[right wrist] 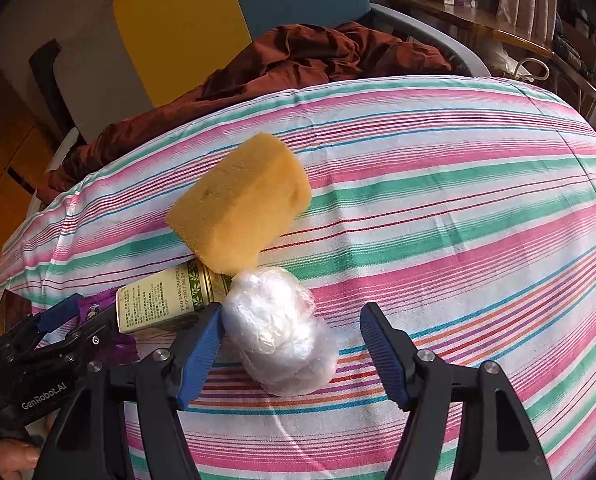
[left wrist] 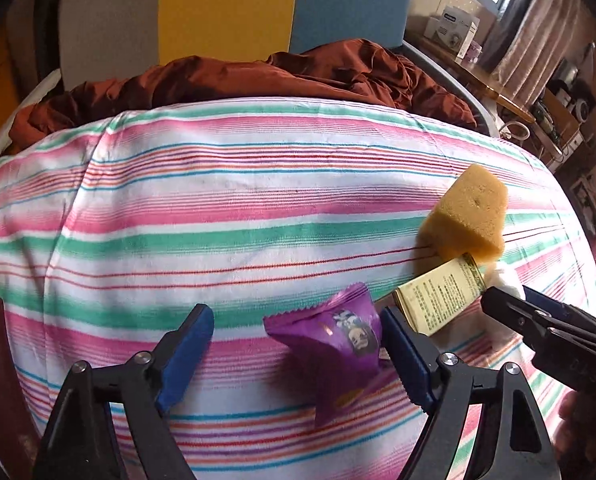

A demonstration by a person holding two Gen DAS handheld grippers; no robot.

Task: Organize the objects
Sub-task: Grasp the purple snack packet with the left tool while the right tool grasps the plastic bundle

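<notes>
Sorting looks barely begun: yellow sponge [right wrist: 240, 206], cream tin [right wrist: 166, 300], purple snack packet [left wrist: 333, 340] and white plastic-wrapped bundle [right wrist: 282, 330] all lie clustered, touching or nearly so, on the striped cloth [right wrist: 457, 200]. Left gripper [left wrist: 298, 356] is spread around the packet, one pad at its edge, the other clear; right gripper [right wrist: 294, 344] is spread around the bundle, one pad apparently touching, no pinch yet. No destination is visible, and the tin's far end is hidden under the sponge.
</notes>
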